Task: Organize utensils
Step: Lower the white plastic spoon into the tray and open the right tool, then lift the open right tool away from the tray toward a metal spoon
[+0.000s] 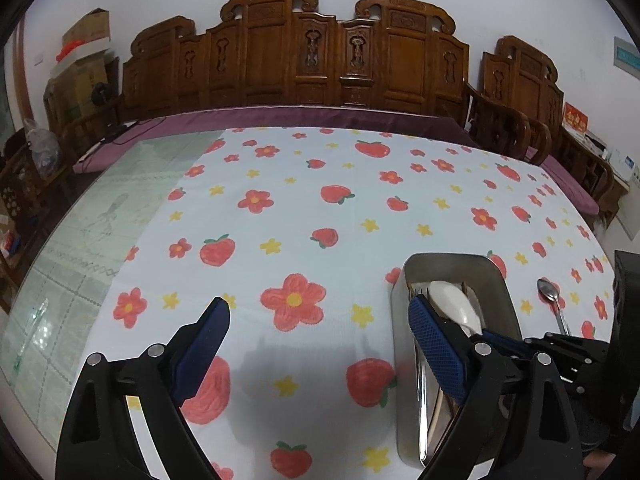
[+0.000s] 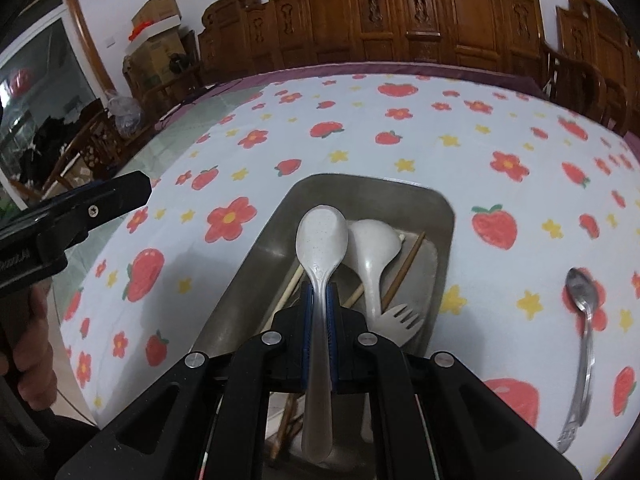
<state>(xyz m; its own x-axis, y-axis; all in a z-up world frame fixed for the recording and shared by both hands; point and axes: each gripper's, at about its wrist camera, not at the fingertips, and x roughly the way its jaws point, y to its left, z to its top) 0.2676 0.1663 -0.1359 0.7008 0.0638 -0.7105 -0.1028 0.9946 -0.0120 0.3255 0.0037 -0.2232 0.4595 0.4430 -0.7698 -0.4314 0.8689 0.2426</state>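
Right tool (image 2: 319, 304) pinched a white spoon (image 2: 320, 240) over the tray (image 2: 260, 252).
Left tool (image 1: 320, 344) stood spread, empty; a steel spoon (image 2: 584, 320) lay on the tabletop (image 2: 400, 140).

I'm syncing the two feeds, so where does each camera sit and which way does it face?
Left wrist: on the open left gripper, angled down at the tablecloth; own fingers show.
Right wrist: on the right gripper, shut on a white spoon over the steel tray; a hand shows.
Shared: tray, metal spoon, carved bench.

Both wrist views look steeply down, sharing the tray (image 1: 496, 276).
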